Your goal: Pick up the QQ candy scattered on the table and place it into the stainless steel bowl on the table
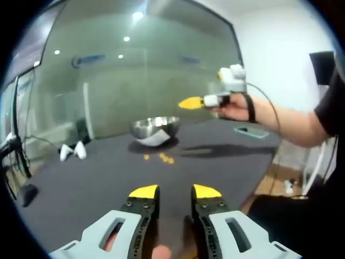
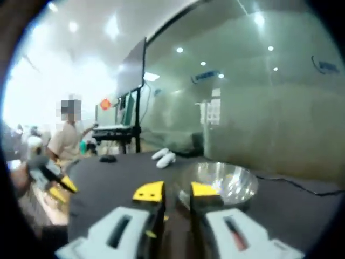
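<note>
- We work at a wide dark grey table (image 1: 97, 178) before a glass wall (image 1: 135, 81).
- Our round stainless steel bowl (image 1: 155, 128) stands far back; its contents we cannot tell.
- Left gripper (image 1: 175, 192) and right gripper (image 2: 176, 191) hover, jaws slightly parted, empty.
- Small white objects (image 1: 73, 151) lie well aside, blocking nothing.
- Small yellow QQ candy pieces (image 1: 164, 158) lie before the bowl, unpicked.

No text can be read. The glass wall (image 1: 135, 81) behind the tabletop carries a blue logo (image 1: 89, 59), also seen in the right gripper view, but its letters are too blurred to make out.
</note>
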The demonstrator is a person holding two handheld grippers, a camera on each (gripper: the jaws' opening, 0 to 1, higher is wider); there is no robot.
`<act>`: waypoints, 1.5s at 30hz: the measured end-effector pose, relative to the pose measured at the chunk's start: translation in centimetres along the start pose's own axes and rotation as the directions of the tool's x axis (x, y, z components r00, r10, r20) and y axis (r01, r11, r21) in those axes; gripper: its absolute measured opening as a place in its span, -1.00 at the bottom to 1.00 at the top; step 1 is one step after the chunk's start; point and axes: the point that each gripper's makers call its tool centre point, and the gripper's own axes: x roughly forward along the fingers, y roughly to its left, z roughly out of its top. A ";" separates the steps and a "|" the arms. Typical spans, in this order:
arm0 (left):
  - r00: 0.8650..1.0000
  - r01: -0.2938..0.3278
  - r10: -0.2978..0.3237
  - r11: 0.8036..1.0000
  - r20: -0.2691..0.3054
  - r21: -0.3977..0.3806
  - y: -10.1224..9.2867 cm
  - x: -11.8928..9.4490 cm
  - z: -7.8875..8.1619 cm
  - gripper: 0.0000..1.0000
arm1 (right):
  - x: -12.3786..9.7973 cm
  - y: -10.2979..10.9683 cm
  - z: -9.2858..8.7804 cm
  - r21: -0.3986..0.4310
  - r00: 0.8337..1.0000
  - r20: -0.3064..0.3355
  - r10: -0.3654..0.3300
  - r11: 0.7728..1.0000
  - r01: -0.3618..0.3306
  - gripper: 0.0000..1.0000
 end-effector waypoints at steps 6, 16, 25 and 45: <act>1.000 0.002 -0.002 1.000 0.003 0.002 0.0 0.0 0.1 -0.50 | -1.1 3.7 -3.5 -0.077 0.993 -0.081 0.085 0.993 -0.091 -0.61; 1.000 -0.004 0.004 1.000 0.002 -0.002 0.2 -0.2 -0.1 -0.50 | -0.6 4.1 -5.9 -0.020 0.983 -0.127 0.129 0.991 -0.133 -0.61; 1.000 -0.004 0.004 1.000 0.003 0.004 0.4 -0.4 0.1 -0.50 | 0.5 4.2 -7.5 -0.022 0.975 -0.169 0.142 0.989 -0.148 -0.61; 1.000 -0.019 0.019 1.000 0.017 0.001 0.4 -0.5 0.2 -0.51 | 5.1 4.3 -10.6 -0.016 0.956 -0.262 0.133 0.990 -0.142 -0.61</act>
